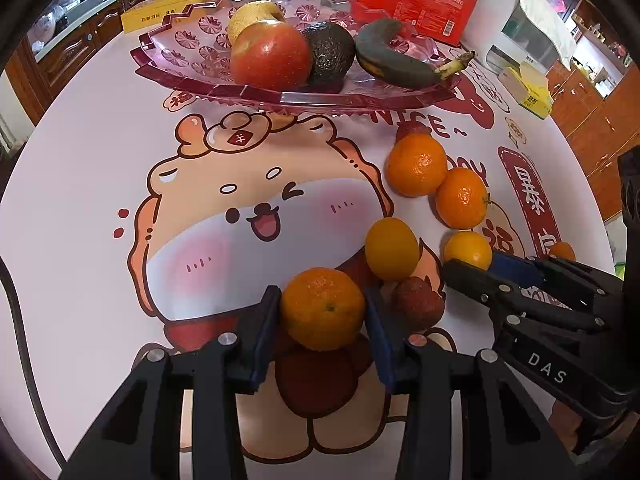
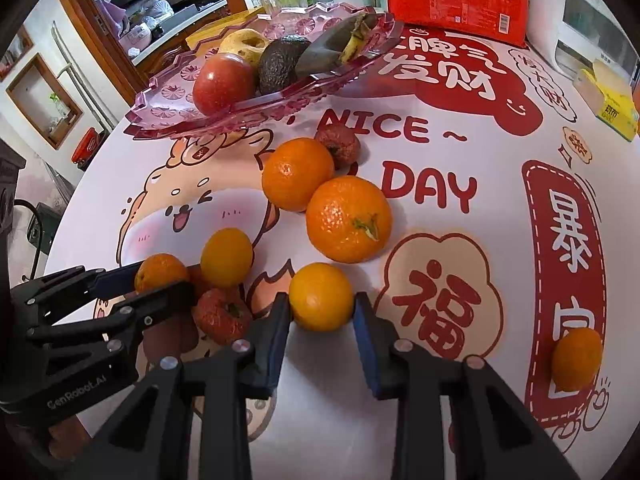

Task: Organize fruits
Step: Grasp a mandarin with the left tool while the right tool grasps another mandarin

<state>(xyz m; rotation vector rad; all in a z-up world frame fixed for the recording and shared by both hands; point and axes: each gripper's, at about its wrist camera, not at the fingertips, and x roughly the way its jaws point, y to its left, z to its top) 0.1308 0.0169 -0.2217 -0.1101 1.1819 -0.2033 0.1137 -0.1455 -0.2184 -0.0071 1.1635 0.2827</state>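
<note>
1. My left gripper (image 1: 323, 312) had its fingers pinching a mandarin (image 1: 322, 309) just above the table (image 1: 80, 240).
2. My right gripper (image 2: 321, 314) had its fingers around a small yellow-orange fruit (image 2: 321, 296). I could not tell if they were squeezing it or only touching.
3. The pink glass fruit tray (image 1: 172, 68) sat farther back, with an apple (image 1: 271, 56), an avocado (image 1: 330, 52) and a dark banana (image 1: 394, 60).
4. I thought the round fruit could slip out and roll away if the grip was weak.
5. The two grippers were close, so I worried they might bump, or knock the red wrinkly fruit (image 1: 418, 304).
</note>
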